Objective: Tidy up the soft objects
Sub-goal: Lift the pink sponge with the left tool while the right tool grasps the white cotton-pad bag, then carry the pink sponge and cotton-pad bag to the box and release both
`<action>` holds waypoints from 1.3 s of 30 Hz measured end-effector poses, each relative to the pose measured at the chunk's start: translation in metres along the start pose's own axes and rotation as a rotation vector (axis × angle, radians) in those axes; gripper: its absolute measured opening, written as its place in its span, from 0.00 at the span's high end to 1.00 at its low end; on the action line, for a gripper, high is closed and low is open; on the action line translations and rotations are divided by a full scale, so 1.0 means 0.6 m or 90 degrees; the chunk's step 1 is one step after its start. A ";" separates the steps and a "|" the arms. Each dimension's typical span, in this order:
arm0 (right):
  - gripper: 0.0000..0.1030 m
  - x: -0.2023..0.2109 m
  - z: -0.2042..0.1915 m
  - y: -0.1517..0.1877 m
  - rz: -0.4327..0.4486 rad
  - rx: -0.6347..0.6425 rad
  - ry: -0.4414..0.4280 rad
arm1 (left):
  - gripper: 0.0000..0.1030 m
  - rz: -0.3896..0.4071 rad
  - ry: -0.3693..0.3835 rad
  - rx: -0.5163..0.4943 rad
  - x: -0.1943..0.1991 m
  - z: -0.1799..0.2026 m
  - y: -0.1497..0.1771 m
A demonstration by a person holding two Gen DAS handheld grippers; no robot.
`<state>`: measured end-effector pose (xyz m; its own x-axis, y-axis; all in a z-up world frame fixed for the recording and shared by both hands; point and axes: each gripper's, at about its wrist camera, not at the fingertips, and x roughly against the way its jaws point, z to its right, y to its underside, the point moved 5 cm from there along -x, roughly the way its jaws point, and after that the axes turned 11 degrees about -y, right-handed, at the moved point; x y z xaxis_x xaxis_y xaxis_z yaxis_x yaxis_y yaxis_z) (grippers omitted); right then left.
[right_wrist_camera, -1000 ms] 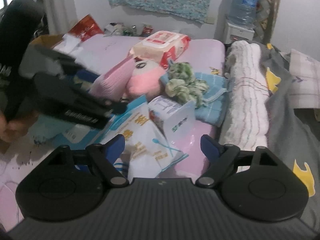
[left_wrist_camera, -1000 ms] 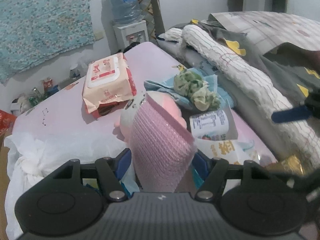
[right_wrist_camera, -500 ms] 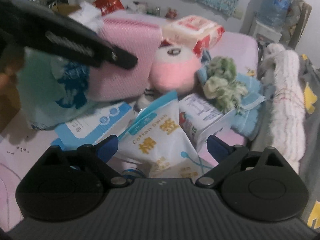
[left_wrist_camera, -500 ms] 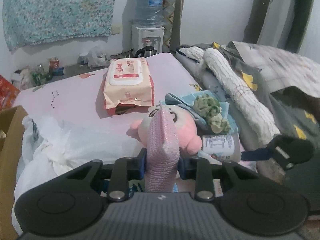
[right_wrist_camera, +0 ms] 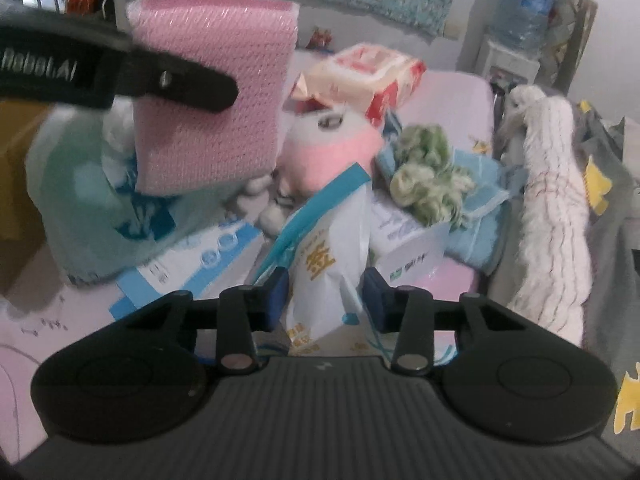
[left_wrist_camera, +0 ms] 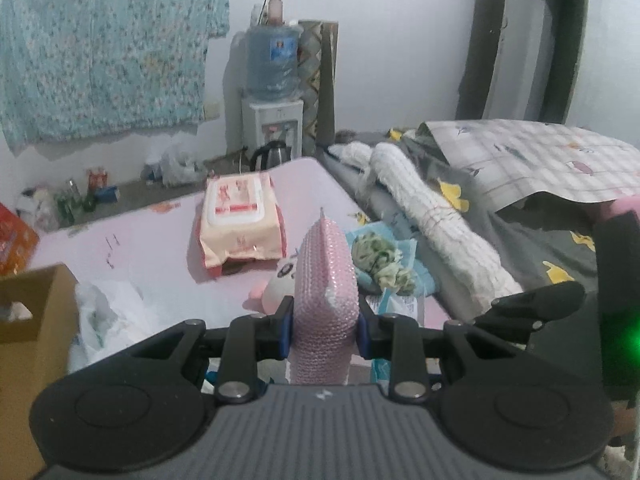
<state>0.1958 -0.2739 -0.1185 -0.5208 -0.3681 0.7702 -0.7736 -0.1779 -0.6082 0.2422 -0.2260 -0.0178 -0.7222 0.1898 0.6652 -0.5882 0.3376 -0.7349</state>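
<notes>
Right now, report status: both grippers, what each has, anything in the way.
Left gripper shut on pink knit pack, lifted. Right gripper jaws closing around white cotton-swab bag. Pink plush, green cloth crowd behind.

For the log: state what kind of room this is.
Probably a bedroom in a home: a bed with a pink sheet, a rolled white blanket and grey bedding on it, and a water dispenser against the wall.

left gripper [left_wrist_camera: 324, 326] clamps pink sponge [left_wrist_camera: 326, 304] | above bed [left_wrist_camera: 160, 240] | wipes pack [left_wrist_camera: 240, 220] behind
</notes>
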 end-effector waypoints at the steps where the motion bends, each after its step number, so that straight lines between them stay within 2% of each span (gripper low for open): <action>1: 0.62 0.008 0.001 -0.004 0.009 -0.003 0.000 | 0.70 0.006 -0.003 -0.002 0.007 -0.001 -0.001; 11: 0.62 0.112 -0.001 -0.026 0.127 -0.089 0.001 | 0.70 0.046 -0.023 0.009 0.085 -0.027 -0.011; 17: 0.62 0.184 -0.032 -0.046 0.183 -0.118 -0.004 | 0.70 0.063 -0.030 0.031 0.136 -0.067 -0.009; 24: 0.62 0.238 -0.115 -0.096 0.220 -0.102 -0.043 | 0.70 0.088 -0.058 0.057 0.204 -0.141 0.005; 31: 0.62 0.252 -0.232 -0.160 0.239 -0.073 -0.105 | 0.70 0.108 -0.104 0.088 0.264 -0.236 0.029; 36: 0.62 0.226 -0.323 -0.225 0.238 -0.069 -0.172 | 0.70 0.127 -0.172 0.105 0.304 -0.336 0.049; 39: 0.62 0.189 -0.380 -0.274 0.224 -0.080 -0.211 | 0.70 0.120 -0.218 0.121 0.309 -0.404 0.059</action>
<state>0.1814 -0.0785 0.1126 -0.6319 -0.6594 0.4073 -0.6195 0.1139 -0.7767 0.1758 0.0448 0.1119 -0.8834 -0.0961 0.4587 -0.4684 0.1443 -0.8717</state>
